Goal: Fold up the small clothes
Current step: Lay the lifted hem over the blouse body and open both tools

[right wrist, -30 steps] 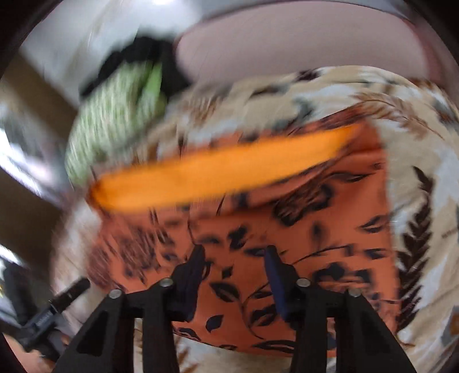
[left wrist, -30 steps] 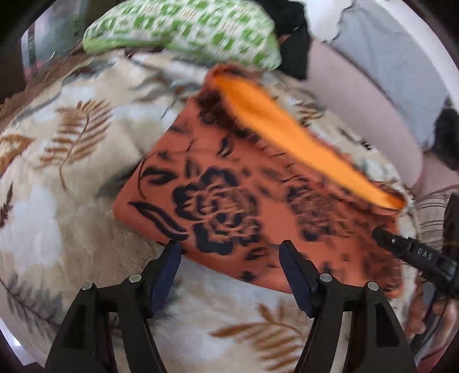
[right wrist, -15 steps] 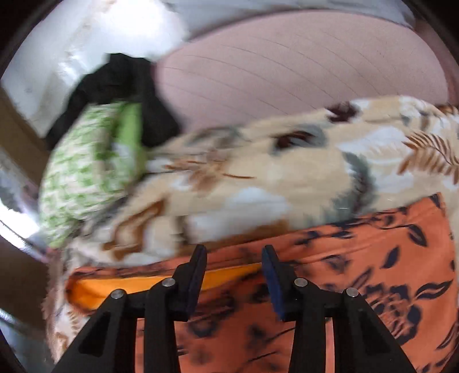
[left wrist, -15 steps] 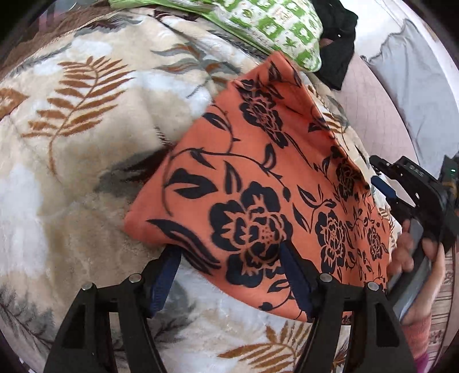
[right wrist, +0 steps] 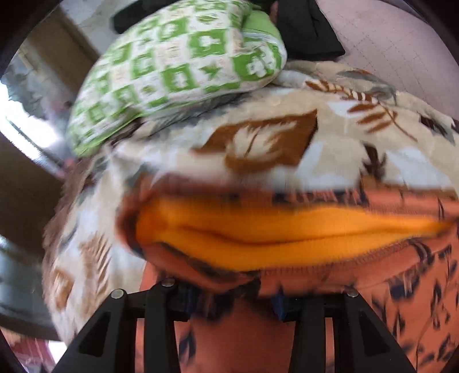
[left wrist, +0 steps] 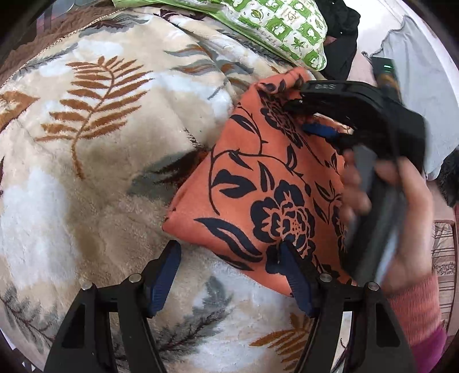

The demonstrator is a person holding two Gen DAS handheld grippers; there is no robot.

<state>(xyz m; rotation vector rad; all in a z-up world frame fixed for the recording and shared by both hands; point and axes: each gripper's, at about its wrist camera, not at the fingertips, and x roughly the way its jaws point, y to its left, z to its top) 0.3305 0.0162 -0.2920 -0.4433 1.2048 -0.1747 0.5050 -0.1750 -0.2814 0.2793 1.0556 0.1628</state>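
Observation:
An orange garment with a black floral print [left wrist: 258, 183] lies folded on the leaf-patterned blanket [left wrist: 86, 143]. My left gripper [left wrist: 229, 275] is open, its right finger touching the garment's near edge. My right gripper [left wrist: 304, 114] reaches over the garment's far corner in the left wrist view. In the right wrist view the garment's bright orange inner lining [right wrist: 272, 229] bulges just in front of my right gripper [right wrist: 232, 301]; the jaws stand apart with cloth lying between and over the fingertips.
A green-and-white patterned pillow [left wrist: 275, 25] lies at the far edge of the blanket, with black clothing [left wrist: 341, 31] and a grey cloth [left wrist: 418, 86] beyond it. A pink mattress surface [right wrist: 387, 37] lies behind.
The right gripper swung across and came down on the garment's far corner. The left gripper drifted left, so the garment sits further right in its view.

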